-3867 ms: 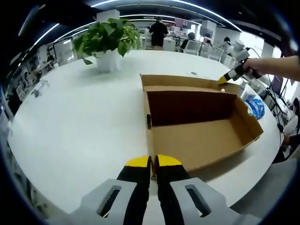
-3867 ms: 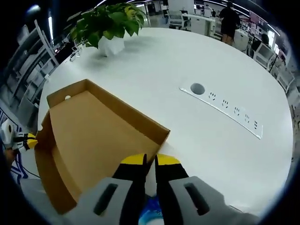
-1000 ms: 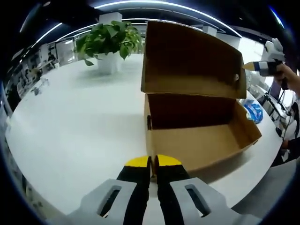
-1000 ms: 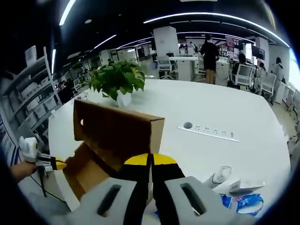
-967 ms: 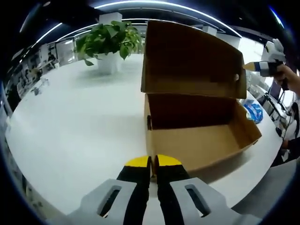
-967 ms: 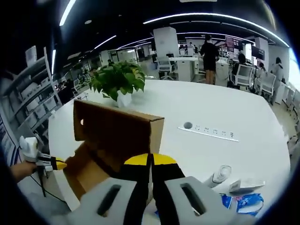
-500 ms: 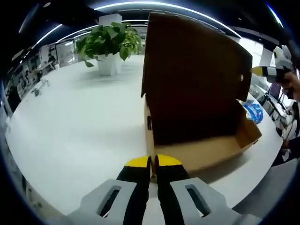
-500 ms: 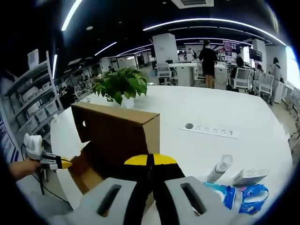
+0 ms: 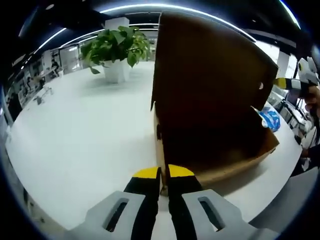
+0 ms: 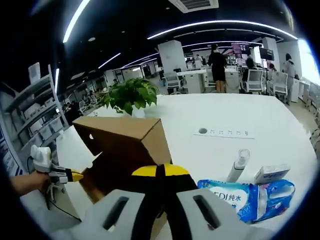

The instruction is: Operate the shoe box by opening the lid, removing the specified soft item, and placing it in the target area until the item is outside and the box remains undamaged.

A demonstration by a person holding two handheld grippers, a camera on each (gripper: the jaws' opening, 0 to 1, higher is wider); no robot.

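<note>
1. Now, in the left gripper view, the left gripper (image 9: 163,174) has its jaws nearly together, pinching the near wall of the shoe box (image 9: 220,160) on the white counter (image 9: 80,135). The lid (image 9: 210,85) stands high and leans over the box, so the inside is dark and I cannot tell if something is in it. A potted plant (image 9: 116,47) stands well behind. At the far right, the right gripper (image 9: 292,84) is near the lid's edge.

2. In the right gripper view, the right gripper's jaws are pressed together low in the picture, and whether they pinch the lid edge I cannot tell. The box is beside them, the lid half lowered. A blue packet of wipes (image 10: 245,197), probably the soft item, lies outside on the counter, with a small bottle (image 10: 236,165) and a carton (image 10: 270,174).

3. I judge the removal is done; the next move calls for lowering the lid gently, without bending the cardboard.
</note>
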